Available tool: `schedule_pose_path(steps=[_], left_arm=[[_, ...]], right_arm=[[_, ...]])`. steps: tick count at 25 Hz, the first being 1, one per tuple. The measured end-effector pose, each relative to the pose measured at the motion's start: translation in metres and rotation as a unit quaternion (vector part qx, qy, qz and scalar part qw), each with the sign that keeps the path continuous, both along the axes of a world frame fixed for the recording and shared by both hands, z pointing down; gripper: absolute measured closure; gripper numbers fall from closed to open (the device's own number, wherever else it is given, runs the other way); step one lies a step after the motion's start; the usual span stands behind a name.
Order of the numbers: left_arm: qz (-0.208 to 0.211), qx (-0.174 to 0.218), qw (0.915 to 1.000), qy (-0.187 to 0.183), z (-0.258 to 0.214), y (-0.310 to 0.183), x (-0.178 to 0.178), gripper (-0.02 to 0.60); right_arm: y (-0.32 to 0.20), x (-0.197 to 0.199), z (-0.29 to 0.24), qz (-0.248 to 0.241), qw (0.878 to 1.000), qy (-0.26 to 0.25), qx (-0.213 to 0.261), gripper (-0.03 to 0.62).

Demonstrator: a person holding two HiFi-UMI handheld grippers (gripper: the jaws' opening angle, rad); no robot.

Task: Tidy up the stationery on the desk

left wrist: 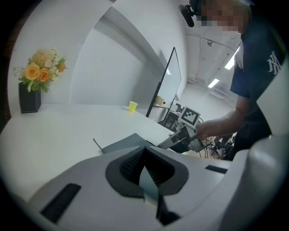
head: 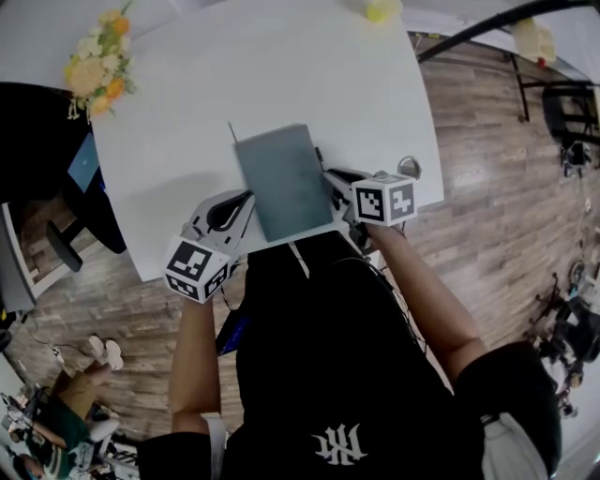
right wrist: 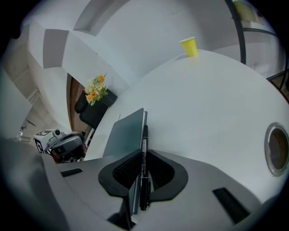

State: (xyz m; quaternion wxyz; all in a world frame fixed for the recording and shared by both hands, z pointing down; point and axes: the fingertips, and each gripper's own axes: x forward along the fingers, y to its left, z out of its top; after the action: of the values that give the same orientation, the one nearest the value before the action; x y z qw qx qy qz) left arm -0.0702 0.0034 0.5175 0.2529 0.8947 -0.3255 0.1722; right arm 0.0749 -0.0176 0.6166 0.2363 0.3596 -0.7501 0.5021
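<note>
A grey notebook (head: 284, 180) lies near the front edge of the white desk (head: 187, 112), gripped from both sides. My left gripper (head: 246, 208) is shut on the notebook's left edge; in the left gripper view a thin grey edge (left wrist: 146, 176) is pinched between the pads, and the cover (left wrist: 124, 143) stretches ahead. My right gripper (head: 336, 192) is shut on the right edge together with a black pen (right wrist: 144, 153) that lies along the notebook (right wrist: 126, 131). In the right gripper view the jaws (right wrist: 141, 173) clamp both. A thin ribbon (head: 232, 131) sticks out at the far corner.
A flower arrangement in a dark vase (head: 97, 66) stands at the desk's far left, and a yellow cup (head: 380, 9) at the far right. A round cable hole (head: 409, 167) sits beside the right gripper. A black chair (head: 37, 159) is left of the desk.
</note>
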Motion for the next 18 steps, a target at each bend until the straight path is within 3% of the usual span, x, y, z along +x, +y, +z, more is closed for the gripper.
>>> schedule_pose_path(steps=[18], left_arm=[[-0.002, 0.0, 1.0, 0.002, 0.0008, 0.0018, 0.0016, 0.578]], right_arm=[[0.0004, -0.0019, -0.0043, -0.005, 1.0, -0.014, 0.011, 0.526]])
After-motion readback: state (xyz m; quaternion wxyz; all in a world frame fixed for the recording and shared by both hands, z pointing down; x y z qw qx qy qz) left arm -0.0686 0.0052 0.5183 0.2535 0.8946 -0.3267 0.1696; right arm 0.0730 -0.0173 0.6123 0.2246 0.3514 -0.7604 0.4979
